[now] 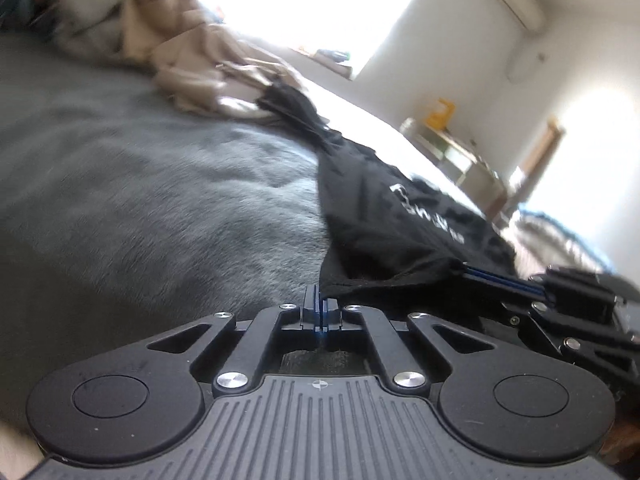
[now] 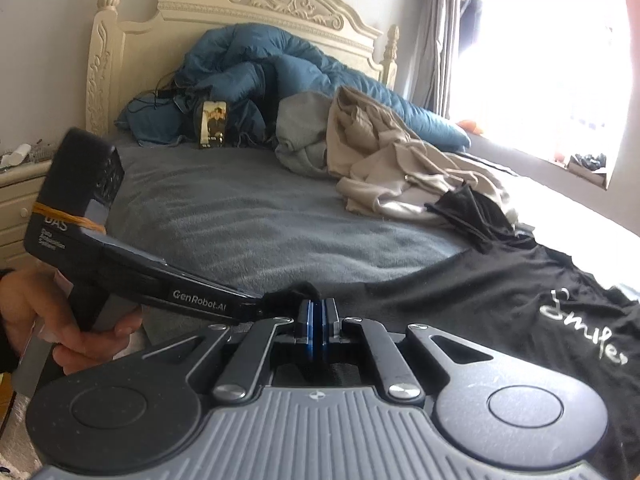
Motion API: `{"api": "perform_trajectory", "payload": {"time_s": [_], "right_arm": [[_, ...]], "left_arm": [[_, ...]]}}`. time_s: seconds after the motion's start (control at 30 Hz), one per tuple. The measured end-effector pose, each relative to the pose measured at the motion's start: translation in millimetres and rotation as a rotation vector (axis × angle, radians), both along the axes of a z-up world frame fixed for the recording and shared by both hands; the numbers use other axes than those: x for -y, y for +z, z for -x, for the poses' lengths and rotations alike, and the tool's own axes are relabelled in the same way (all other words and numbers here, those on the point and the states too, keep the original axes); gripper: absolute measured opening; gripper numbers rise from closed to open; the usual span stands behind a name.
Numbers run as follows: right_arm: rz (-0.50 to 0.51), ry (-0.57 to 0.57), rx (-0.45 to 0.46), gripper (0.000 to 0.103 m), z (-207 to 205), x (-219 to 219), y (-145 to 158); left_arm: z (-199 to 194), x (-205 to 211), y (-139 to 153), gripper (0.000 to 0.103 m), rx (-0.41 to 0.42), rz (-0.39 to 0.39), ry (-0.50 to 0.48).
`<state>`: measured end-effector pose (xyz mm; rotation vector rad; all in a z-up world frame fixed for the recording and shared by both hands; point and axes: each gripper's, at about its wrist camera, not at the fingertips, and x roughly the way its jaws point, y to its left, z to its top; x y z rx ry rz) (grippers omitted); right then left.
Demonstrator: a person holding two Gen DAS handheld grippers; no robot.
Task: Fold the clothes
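Bedroom; bed with grey blanket (image 2: 248, 208), cream carved headboard (image 2: 280, 4) upper centre. Left gripper (image 1: 322, 304): fingers pressed together on hem of black T-shirt (image 2: 520, 292). Right gripper (image 2: 318, 312): clamped on same hem, lower centre. Shirt spreads rightward. Beige garments (image 2: 392, 160) behind; blue duvet (image 2: 256, 68) farthest.

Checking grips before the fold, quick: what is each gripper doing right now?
Left gripper: closed, pinching the edge of the black printed T-shirt.
Right gripper: closed on the same shirt's edge.
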<state>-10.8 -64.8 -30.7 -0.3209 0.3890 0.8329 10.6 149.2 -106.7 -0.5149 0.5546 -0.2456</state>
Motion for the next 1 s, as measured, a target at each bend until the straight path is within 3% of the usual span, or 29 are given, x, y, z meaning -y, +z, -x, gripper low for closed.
{"api": "perform_trajectory", "payload": {"time_s": [0.2,0.37,0.47,0.63,0.73,0.9,0.97,1.0], "right_arm": [[0.032,0.034,0.013,0.004,4.7,-6.5,-4.8],[0.077,0.060,-0.022,0.004,5.4,-16.0,-18.9],[0.115,0.076,-0.019,0.004,9.0,-21.9,-29.9],[0.185,0.097,-0.005,0.005,13.5,-31.2,-49.1],[0.211,0.101,0.005,0.009,16.3,-33.6,-57.3],[0.194,0.127,-0.003,0.021,22.7,-28.5,-58.3],[0.185,0.129,-0.014,0.021,23.8,-23.1,-57.1],[0.175,0.125,-0.028,0.021,23.6,-19.0,-55.4]], "left_arm": [[17.0,-19.3,-19.5,0.000,-0.100,0.261,0.040],[24.4,-29.5,-35.3,0.000,-0.108,0.369,0.091],[27.1,-31.4,-38.4,0.000,-0.097,0.383,0.102],[30.2,-31.1,-41.6,0.000,-0.091,0.329,0.110],[35.9,-36.4,-43.4,0.000,-0.091,0.304,0.106],[54.5,-61.0,-44.7,0.000,-0.080,0.330,0.132],[56.9,-67.2,-38.6,0.004,-0.059,0.331,0.137],[54.6,-66.8,-33.2,0.011,-0.046,0.322,0.122]]}}
